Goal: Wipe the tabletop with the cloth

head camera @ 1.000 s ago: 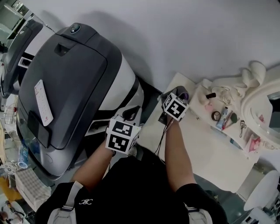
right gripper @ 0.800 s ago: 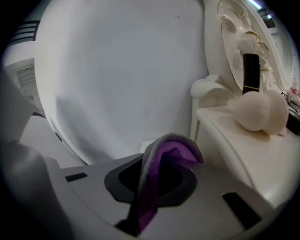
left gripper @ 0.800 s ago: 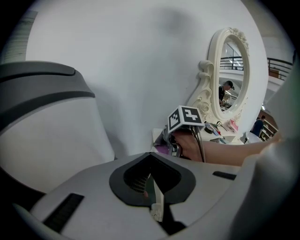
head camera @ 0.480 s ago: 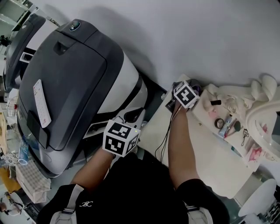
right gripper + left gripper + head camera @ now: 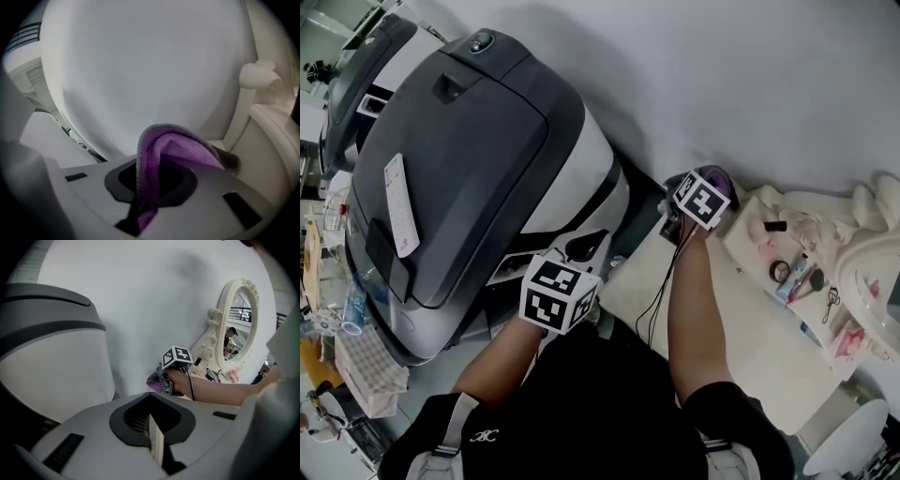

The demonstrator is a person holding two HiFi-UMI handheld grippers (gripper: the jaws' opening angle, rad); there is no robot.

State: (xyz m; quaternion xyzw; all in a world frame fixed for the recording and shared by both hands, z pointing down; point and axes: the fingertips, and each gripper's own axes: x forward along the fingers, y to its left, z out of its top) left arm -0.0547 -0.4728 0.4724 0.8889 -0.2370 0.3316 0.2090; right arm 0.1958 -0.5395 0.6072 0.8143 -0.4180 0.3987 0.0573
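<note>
A purple cloth (image 5: 161,154) hangs folded out of my right gripper (image 5: 151,190), whose jaws are shut on it. In the head view the right gripper (image 5: 709,190) is at the far left corner of the cream tabletop (image 5: 750,323), close to the wall, with the cloth (image 5: 721,177) bunched at its tip. The left gripper view shows the same cloth (image 5: 155,380) under the marker cube. My left gripper (image 5: 578,255) is held off the table's left edge, beside the big grey machine. Its jaws (image 5: 154,439) are pressed together with nothing between them.
A large grey and white machine (image 5: 459,178) fills the left, close to the table. Small cosmetics (image 5: 797,277) and a cream cloth (image 5: 811,211) lie at the table's far right, by an oval white-framed mirror (image 5: 240,319). A black cable (image 5: 656,300) trails across the table.
My right gripper has carried the cloth away from me, from the table's left edge to its far corner by the wall. The left gripper has stayed about where it was.
</note>
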